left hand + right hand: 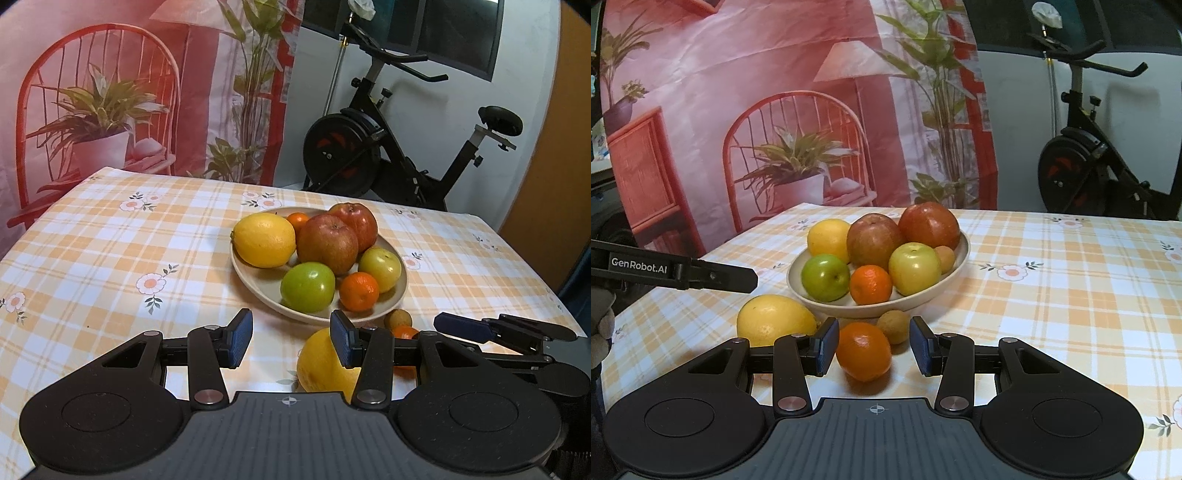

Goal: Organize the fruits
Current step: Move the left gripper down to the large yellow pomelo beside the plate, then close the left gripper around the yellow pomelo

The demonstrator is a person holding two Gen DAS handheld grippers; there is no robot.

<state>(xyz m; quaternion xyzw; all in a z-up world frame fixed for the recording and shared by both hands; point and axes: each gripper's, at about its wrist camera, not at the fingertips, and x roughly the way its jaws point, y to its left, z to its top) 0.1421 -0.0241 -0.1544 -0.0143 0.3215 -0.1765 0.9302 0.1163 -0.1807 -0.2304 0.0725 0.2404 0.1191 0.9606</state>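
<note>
Plate (955, 254) holds 2 red apples, 2 green apples, lemon, tangerines. My right gripper (873, 347) spread around loose tangerine (863, 350); left gripper (291, 339) spread, empty.

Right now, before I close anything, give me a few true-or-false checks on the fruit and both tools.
1. The right tool is open, with a loose orange between its fingers. True.
2. All the fruit is already on the plate. False: that orange, a yellow lemon and a small brown fruit lie on the tablecloth in front of it.
3. The left tool is shut on the lemon. False: it is open and holds nothing.
4. Two red apples sit at the back of the plate. True.
5. The plate holds no green apple. False: a green apple sits at its front left.
</note>
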